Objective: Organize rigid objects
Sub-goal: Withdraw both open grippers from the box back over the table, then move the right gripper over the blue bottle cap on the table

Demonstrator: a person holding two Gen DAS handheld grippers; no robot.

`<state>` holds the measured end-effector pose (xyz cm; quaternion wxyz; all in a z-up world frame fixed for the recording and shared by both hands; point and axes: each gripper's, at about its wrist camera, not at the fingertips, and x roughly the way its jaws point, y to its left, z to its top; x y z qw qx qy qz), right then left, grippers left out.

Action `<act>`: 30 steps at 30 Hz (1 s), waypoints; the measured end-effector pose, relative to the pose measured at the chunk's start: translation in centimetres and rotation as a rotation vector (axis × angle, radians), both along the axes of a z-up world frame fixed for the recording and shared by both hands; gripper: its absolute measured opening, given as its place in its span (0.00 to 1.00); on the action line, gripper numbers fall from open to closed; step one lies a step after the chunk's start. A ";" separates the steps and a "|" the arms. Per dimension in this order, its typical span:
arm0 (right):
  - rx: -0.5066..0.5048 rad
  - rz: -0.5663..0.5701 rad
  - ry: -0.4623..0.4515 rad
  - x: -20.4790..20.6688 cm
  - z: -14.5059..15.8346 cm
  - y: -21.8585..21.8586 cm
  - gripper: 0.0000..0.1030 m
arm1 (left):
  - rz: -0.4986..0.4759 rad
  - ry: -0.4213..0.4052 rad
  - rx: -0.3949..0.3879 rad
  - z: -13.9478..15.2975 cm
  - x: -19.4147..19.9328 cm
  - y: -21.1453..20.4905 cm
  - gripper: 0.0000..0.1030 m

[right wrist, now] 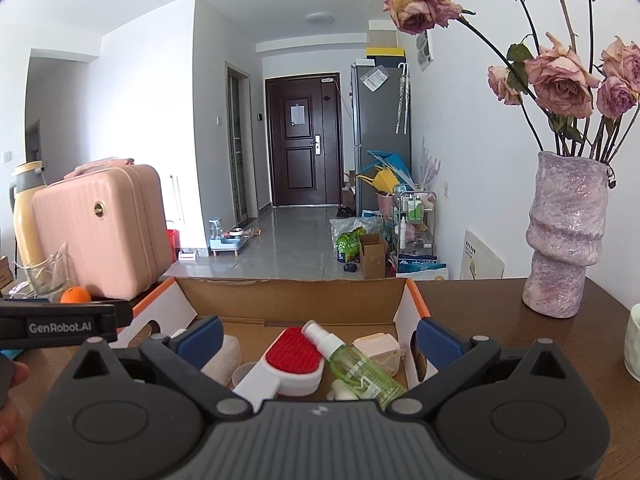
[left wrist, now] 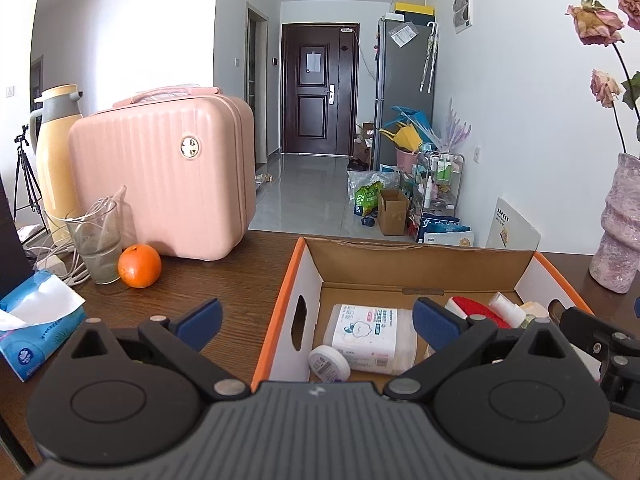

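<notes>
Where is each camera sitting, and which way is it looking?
Left wrist: on the left gripper, open, facing the cardboard box's left side and the orange.
Right wrist: on the right gripper, open, facing the green spray bottle and vase.
Both show the box, the pink case and the door.

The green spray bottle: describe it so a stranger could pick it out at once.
Find the open cardboard box with orange edges on the dark wooden table. Among the items inside, the green spray bottle lies on its side between a red-and-white brush and a cream-coloured case. It is the only see-through green thing there, with a white nozzle.
</notes>
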<state>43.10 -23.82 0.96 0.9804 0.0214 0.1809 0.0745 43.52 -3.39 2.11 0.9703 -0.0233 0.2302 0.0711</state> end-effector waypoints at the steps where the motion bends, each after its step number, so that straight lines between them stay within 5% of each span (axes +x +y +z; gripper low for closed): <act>1: -0.001 0.001 0.000 -0.3 0.0 0.0 1.00 | -0.001 -0.002 0.002 0.0 -0.5 0.1 1.00; 30: -0.034 0.008 -0.013 -16.2 0.0 0.4 1.00 | -0.071 -0.029 0.028 1.1 -16.6 2.9 1.00</act>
